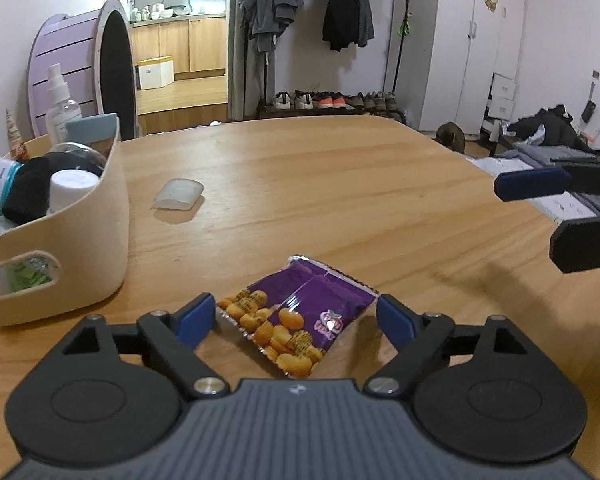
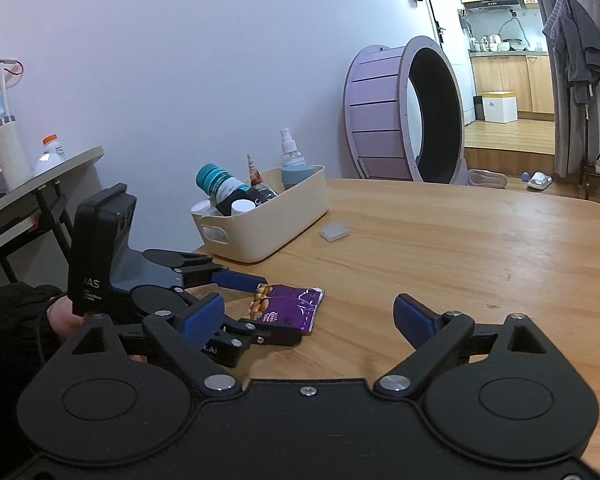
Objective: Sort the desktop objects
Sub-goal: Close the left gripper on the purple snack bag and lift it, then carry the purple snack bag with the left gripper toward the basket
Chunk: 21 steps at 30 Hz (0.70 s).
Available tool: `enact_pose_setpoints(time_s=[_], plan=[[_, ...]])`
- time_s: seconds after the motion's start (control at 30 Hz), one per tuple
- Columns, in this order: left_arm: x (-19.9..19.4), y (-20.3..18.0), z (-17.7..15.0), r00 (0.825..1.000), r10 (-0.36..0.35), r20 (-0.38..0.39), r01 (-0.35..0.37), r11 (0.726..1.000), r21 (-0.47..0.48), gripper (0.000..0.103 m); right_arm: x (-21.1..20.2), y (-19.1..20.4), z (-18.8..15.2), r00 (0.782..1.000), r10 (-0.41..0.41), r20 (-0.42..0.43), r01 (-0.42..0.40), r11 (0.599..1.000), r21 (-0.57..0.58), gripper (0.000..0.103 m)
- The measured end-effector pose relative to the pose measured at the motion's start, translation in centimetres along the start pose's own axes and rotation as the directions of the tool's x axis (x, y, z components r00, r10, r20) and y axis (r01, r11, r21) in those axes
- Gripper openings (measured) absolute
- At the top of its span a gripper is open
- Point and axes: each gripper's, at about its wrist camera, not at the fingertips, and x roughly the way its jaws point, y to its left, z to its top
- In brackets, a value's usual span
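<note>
Left gripper (image 1: pixel 296 318), jaws spread, straddles a purple snack packet (image 1: pixel 296 316) lying flat near the table's (image 1: pixel 340 184) near edge: likely light, crinkly, slippery; best pinched across its width. Right gripper (image 2: pixel 308 316) spread, empty. Farther, a translucent case (image 1: pixel 179 194); at the left edge, a cream basket (image 1: pixel 72 240) holds bottles.

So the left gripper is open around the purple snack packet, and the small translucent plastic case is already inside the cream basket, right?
Not quite: the translucent plastic case lies on the wooden table beside the cream basket, as the left wrist view shows. The left gripper is open around the purple snack packet.
</note>
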Motion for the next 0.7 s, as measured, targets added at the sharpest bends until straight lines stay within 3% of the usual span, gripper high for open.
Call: enact_pose_setpoints(time_s=[0.17, 0.3, 0.4, 0.5, 0.7], plan=[[-0.2, 0.4, 0.0, 1.0, -0.015, 0.009, 0.015, 1.0, -0.003, 0.083, -0.3, 0.0, -0.1, 1.0, 0.001, 0.0, -0.001, 1.0, -0.001, 0.092], [-0.6, 0.5, -0.1, 0.999, -0.026, 0.021, 0.025, 1.0, 0.014, 0.065, -0.5, 0.0, -0.2, 1.0, 0.002, 0.0, -0.002, 1.0, -0.001, 0.092], [-0.7, 0.2, -0.2, 0.999, -0.04, 0.023, 0.04, 0.999, 0.028, 0.059, -0.4, 0.0, -0.2, 1.0, 0.003, -0.001, -0.003, 1.0, -0.002, 0.092], [-0.9, 0.3, -0.2, 0.998, -0.052, 0.03, 0.052, 0.998, 0.023, 0.038, -0.4, 0.0, -0.2, 1.0, 0.002, -0.002, -0.002, 1.0, -0.002, 0.092], [-1.4, 0.2, -0.1, 0.997, -0.048, 0.061, 0.046, 0.998, 0.031, 0.034, -0.4, 0.0, -0.1, 1.0, 0.002, -0.001, -0.002, 1.0, 0.001, 0.092]])
